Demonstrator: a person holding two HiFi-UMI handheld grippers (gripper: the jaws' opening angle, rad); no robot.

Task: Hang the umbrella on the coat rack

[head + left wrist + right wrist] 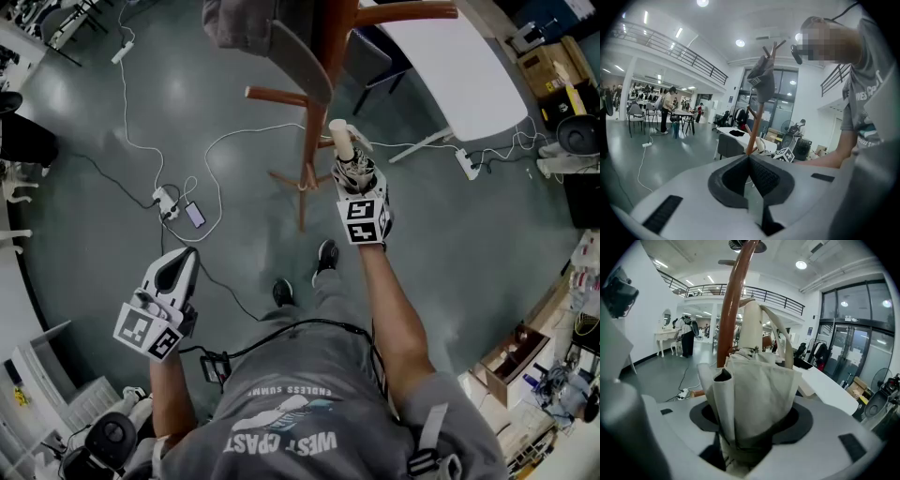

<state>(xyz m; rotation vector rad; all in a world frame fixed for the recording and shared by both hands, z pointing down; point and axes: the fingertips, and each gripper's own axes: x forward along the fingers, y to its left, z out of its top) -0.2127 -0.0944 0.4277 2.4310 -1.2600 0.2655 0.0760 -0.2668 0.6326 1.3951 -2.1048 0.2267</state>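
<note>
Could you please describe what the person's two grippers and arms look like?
Both the left gripper and right gripper have pale grey shells with dark jaw pads, and each carries a white cube of black square markers. The person wears a grey short-sleeved T-shirt with white print; a black cable crosses the waist.

Printed upside down across the person's grey cotton T-shirt (309, 417), seen from the head view: "WEST COAST" in large white letters; beside it in smaller type, "ENDLESS SUMM", the end unclear. No other legible writing anywhere.
</note>
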